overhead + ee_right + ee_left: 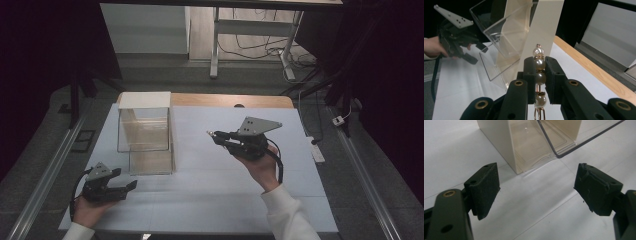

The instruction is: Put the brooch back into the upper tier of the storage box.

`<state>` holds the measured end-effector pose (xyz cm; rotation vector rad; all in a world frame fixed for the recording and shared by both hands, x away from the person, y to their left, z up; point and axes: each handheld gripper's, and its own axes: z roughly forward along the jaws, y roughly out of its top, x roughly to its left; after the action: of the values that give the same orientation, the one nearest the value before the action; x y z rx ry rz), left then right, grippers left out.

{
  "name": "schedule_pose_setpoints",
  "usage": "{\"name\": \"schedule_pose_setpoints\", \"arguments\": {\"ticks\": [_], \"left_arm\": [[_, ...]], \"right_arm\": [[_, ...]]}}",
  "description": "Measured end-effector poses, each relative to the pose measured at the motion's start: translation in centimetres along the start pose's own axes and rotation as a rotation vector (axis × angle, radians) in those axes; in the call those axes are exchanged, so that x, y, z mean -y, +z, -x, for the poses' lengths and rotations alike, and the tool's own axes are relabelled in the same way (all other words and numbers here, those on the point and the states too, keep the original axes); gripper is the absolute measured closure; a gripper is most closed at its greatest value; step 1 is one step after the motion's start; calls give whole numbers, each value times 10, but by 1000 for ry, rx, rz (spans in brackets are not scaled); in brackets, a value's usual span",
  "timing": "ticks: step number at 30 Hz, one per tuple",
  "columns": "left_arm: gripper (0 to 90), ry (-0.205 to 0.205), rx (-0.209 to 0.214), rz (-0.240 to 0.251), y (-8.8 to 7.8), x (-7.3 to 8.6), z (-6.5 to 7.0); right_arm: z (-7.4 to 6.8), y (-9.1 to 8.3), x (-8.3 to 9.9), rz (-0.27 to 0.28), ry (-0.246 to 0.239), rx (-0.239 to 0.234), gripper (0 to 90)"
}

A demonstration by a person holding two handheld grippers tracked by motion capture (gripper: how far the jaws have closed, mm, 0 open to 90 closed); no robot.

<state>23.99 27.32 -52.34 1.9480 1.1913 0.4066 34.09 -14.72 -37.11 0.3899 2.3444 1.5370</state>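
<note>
In the high view we see the left gripper (120,187) low on the white table (210,200), its jaws spread wide and empty, near the clear box (145,132); the right gripper (216,136) is raised at mid-table, pointing towards the box. In the left gripper view, we see both pads (486,185) far apart over bare table, the box's corner just ahead. In the right gripper view, we see the jaws clamped on a pearl piece (539,72) with gold links, standing upright between them.

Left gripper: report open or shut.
Open. The left gripper has its jaws spread wide over bare white table, nothing between them.
</note>
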Motion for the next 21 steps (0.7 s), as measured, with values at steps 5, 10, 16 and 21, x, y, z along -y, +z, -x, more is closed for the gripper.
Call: {"name": "schedule_pose_setpoints", "arguments": {"ticks": [5, 10, 16, 21], "left_arm": [[204, 0, 1, 0, 0, 0, 0], [204, 2, 2, -1, 0, 0, 0], [204, 1, 2, 2, 0, 0, 0], [204, 2, 2, 1, 0, 0, 0]], "right_arm": [[0, 4, -7, 8, -1, -4, 794], [0, 9, -15, 24, -2, -11, 794], [0, 16, -25, 40, 3, -19, 794], [0, 22, -32, 61, 11, -33, 794]]}}
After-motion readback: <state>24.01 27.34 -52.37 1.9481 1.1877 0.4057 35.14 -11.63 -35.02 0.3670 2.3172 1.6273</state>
